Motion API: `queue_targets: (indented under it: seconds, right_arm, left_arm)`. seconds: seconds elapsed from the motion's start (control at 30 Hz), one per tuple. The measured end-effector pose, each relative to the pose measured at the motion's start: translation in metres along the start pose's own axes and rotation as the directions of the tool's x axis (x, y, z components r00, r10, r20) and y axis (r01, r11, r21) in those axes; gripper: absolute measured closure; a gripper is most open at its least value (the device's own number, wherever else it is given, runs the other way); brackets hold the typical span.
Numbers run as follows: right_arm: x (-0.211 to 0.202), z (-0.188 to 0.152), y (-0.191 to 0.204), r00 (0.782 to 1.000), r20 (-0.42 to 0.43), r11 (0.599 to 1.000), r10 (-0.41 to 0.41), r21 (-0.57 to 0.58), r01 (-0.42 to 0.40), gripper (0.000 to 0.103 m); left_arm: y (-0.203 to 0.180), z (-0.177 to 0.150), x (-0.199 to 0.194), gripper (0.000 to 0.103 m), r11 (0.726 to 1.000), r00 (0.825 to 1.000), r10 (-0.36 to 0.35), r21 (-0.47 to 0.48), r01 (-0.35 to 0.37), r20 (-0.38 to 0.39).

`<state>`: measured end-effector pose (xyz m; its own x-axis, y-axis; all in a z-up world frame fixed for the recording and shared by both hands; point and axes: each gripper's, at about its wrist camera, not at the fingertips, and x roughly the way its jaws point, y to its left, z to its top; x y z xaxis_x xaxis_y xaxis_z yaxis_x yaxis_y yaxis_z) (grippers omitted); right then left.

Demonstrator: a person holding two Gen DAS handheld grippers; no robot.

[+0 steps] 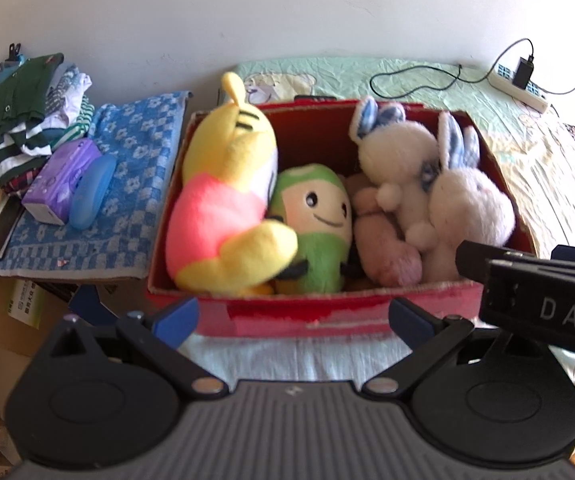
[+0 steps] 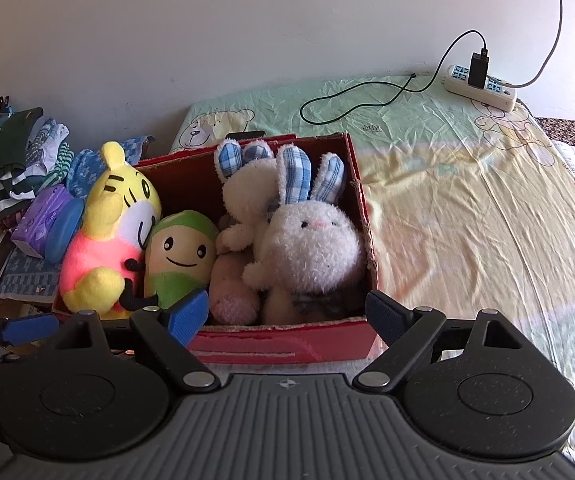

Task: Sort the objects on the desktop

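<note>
A red cardboard box sits on the bed and holds several plush toys: a yellow and pink tiger, a green smiling plush, a pink plush and two white rabbits with blue checked ears. My left gripper is open and empty just in front of the box's near wall. My right gripper is open and empty at the near wall too; its body shows in the left wrist view.
A blue flowered towel to the left carries a purple tissue pack, a blue case, folded clothes and books. A power strip with charger and cable lies on the bedsheet at the back right.
</note>
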<state>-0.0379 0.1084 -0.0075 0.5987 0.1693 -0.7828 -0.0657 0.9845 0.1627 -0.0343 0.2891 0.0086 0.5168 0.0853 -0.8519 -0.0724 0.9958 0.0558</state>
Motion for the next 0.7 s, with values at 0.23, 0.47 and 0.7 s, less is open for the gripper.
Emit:
queue_targets:
  seconds: [0.23,0.47,0.7]
  right_arm:
    - [-0.004,-0.021,-0.004,1.000,-0.022,1.000,-0.015,0.008,0.016,0.015]
    - [0.002,-0.039,-0.006,0.998,-0.069,1.000,0.002,-0.003,-0.003,0.015]
    - [-0.003,-0.039,-0.028,0.997,-0.073,1.000,0.004,0.000,-0.004,0.015]
  left_arm:
    - [-0.005,-0.020,0.002,0.002,1.000,1.000,-0.001,0.007,0.001,-0.028]
    - [-0.011,-0.039,0.004,0.001,1.000,0.997,0.013,0.003,-0.013,-0.072]
    - [-0.033,-0.042,0.005,0.001,1.000,0.996,0.020,0.007,-0.019,-0.092]
